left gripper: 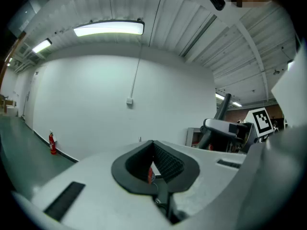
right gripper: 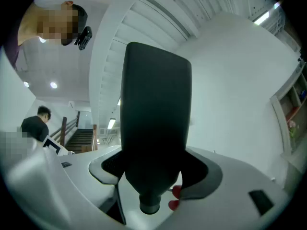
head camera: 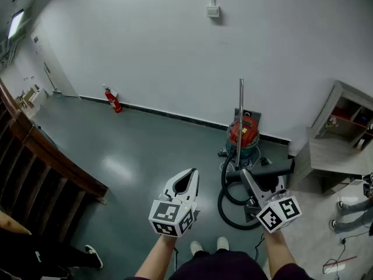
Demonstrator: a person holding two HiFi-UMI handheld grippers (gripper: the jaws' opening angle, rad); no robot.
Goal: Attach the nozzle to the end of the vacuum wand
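Head view: nozzle clamped in right tongs; left tongs shut, empty; vacuum wand upright beyond both, well apart. Attachment not yet made.

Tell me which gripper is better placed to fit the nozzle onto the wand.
Right. The right gripper holds the nozzle and is close to the upright wand. The left gripper is shut, empty and farther from it.
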